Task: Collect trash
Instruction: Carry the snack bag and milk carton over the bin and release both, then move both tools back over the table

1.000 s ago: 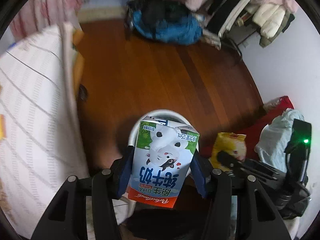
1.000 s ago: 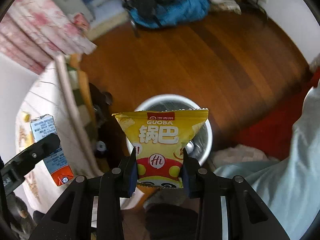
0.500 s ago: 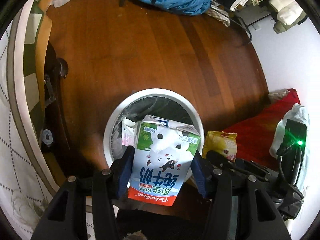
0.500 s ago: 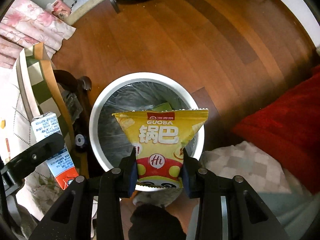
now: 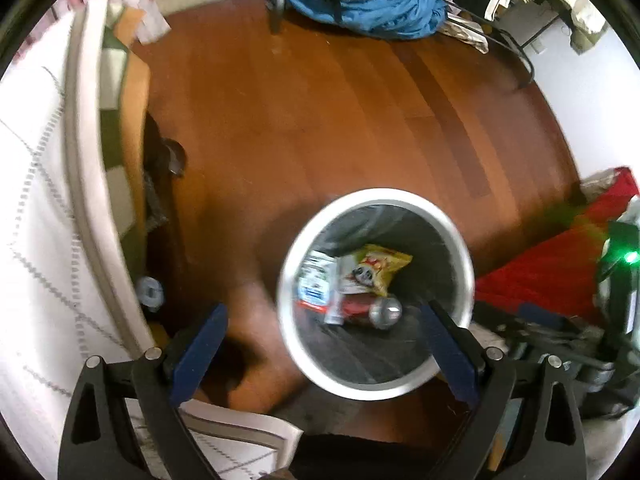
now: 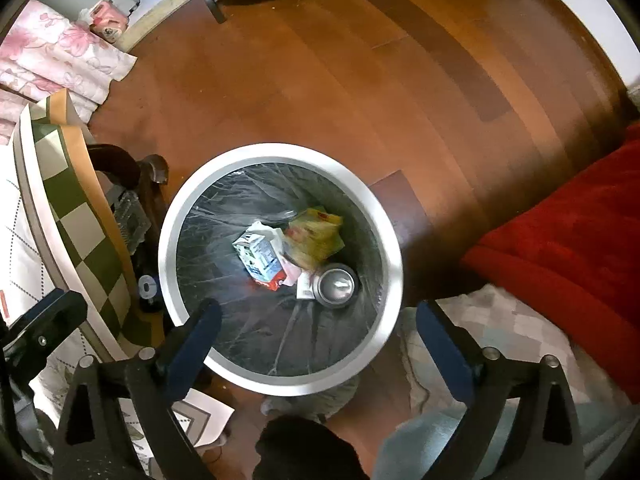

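Nearest the lens, left gripper (image 5: 322, 338) with blue-padded fingers (image 5: 198, 344) spread wide and holding nothing; likewise right gripper (image 6: 316, 338), fingers (image 6: 192, 344) apart and bare. Just beyond, directly below both, a white-rimmed trash bin (image 6: 390, 240) lined with a clear bag, standing on the wooden floor (image 6: 360, 80). At the bottom of the bin: a milk carton (image 6: 260, 258), a yellow snack bag (image 6: 316, 236) and a metal can (image 6: 336, 286), all lying together (print on carton and bag too blurred to read in either view). Only in the right wrist view: a green-and-white checked cloth edge (image 6: 76, 216) left of the bin and pink floral fabric (image 6: 52, 60) farther off. Only in the left wrist view: a green indicator light (image 5: 631, 257) at right. Farthest, a blue bag (image 5: 372, 4) on the floor.
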Demonstrator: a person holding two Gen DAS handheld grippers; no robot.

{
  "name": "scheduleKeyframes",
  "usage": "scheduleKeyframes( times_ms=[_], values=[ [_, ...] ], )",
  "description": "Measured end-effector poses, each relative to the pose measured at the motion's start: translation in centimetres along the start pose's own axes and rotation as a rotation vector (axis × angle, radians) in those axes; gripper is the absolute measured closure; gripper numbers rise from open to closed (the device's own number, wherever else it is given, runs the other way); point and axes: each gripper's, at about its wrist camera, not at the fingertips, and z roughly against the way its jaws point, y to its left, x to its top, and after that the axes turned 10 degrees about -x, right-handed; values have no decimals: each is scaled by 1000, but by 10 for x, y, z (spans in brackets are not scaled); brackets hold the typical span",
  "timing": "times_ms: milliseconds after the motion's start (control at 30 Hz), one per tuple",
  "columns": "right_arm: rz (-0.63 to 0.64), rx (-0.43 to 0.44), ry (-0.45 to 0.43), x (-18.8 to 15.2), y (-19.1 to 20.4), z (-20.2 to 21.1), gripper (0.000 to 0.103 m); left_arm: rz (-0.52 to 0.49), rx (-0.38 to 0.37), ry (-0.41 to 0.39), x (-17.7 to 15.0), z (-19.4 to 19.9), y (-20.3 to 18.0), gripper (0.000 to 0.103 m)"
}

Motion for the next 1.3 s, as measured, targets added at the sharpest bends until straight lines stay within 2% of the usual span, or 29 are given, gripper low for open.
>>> scheduleKeyframes(
  times_ms=[67, 133, 667, 1100, 1300],
  values=[
    [8, -16, -5, -4, 3, 5, 4, -22, 46, -12, -6, 3, 1, 5],
    [18, -27, -3, -9, 6, 10, 4, -22, 60, -16, -11, 6, 4, 5],
    [9, -39, -67, -51, 2, 66, 3, -67, 108, -112, -24, 62, -11, 5],
    [1, -33, -225, -81, -2, 169, 3, -142, 86, -248, -39, 142, -36, 5],
    [-4, -17, -295, -101, 3, 219, 3, -129, 68, -307, -47, 185, -36, 5]
  ],
)
